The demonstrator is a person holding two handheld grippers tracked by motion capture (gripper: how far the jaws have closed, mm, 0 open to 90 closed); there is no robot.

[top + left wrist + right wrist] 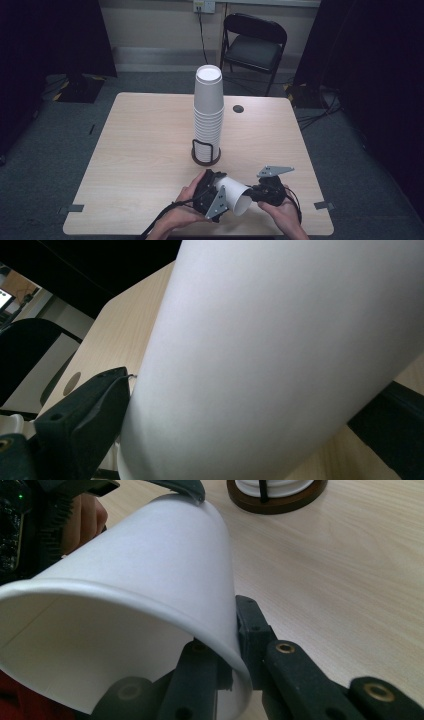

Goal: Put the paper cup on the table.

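White paper cup (234, 194) lies tilted sideways above the table's near edge, apparently empty.

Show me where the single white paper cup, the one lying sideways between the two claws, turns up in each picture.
High view: the paper cup lies low and centre, between both hands.
Left gripper view: its wall takes up most of the picture, beside a black jaw.
Right gripper view: at left, its rim pinched by the right claw.
Shared landmark: the wooden table, also at and.
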